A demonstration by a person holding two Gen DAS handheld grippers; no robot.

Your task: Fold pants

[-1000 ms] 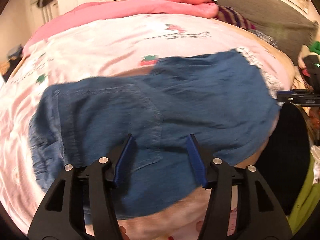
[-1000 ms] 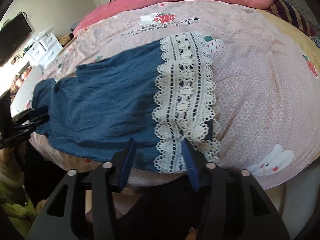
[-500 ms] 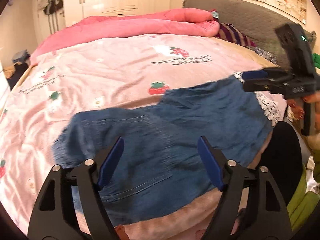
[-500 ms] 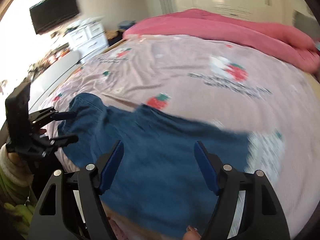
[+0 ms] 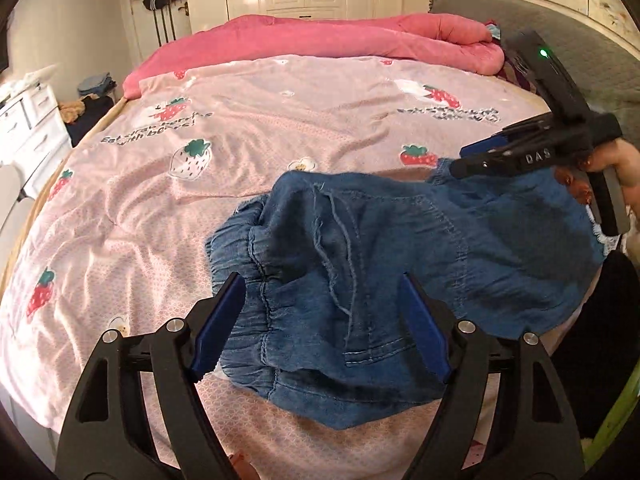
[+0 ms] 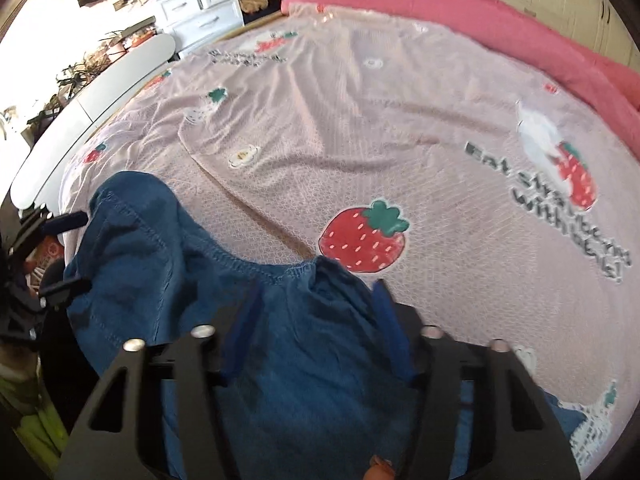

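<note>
- My left gripper [image 5: 320, 320] stands wide apart above the waistband end of the pants [image 5: 360, 280]; its pads touch no cloth, so it holds nothing.
- My right gripper [image 6: 316, 328] is closing, with blue cloth lying between the jaws. The picture is blurred there, so I cannot tell whether the pads already press on it.
- The pants lie bunched at the near edge of the bed [image 5: 280, 128], on the pink strawberry sheet, waistband puckered and one layer flopped over another.
- Risk one: the right jaws may pinch only the top layer. I judge that lifting then would peel the layers apart and skew the fold.
- Risk two: the cloth sits close to the bed's edge. A pull toward me could drag it off the side.
- Risk three: with the left end loose, a tug from the right would likely drag the whole heap instead of stretching it flat.
- Risk four: the loose threads near the pocket seam could snag on a pad when my left jaws come down.
</note>
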